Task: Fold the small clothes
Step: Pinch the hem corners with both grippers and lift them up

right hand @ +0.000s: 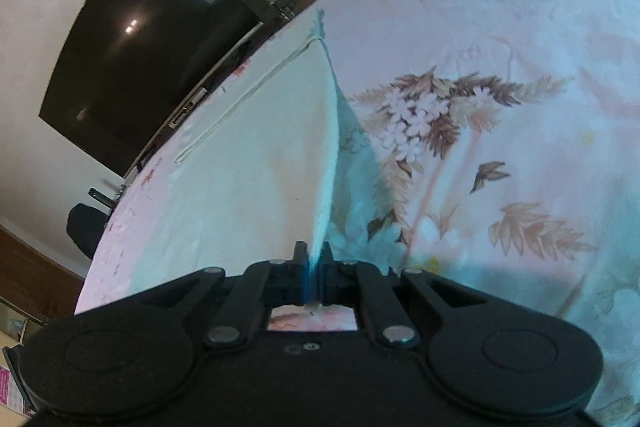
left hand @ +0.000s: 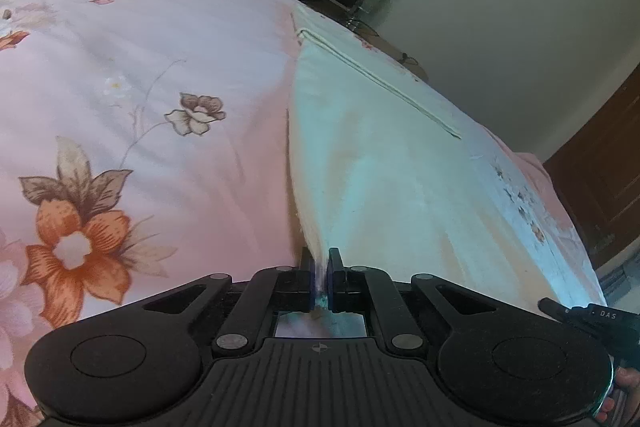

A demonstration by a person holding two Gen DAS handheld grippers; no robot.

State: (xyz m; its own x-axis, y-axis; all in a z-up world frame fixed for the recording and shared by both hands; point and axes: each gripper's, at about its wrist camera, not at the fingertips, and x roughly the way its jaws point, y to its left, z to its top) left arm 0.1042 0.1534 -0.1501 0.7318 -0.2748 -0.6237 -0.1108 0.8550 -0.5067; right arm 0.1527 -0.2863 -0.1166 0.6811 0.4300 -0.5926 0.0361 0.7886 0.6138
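A pale white garment (left hand: pixel 384 163) lies spread on the pink floral bedsheet (left hand: pixel 132 75), with a thin cord line running across its far part. My left gripper (left hand: pixel 320 267) is shut on the garment's near left edge, which rises into the jaws. In the right wrist view the same garment (right hand: pixel 256 155) stretches away to the left, and my right gripper (right hand: pixel 315 259) is shut on its near right edge, lifted off the sheet (right hand: pixel 500 107). The right gripper's body shows at the left wrist view's lower right (left hand: pixel 592 323).
The bed's far edge runs along a dark TV stand. A large black television (right hand: pixel 148 47) hangs on the pale wall behind it. A dark wooden door (left hand: pixel 600 163) stands beyond the bed's right end. A black chair (right hand: pixel 86 227) sits beside the bed.
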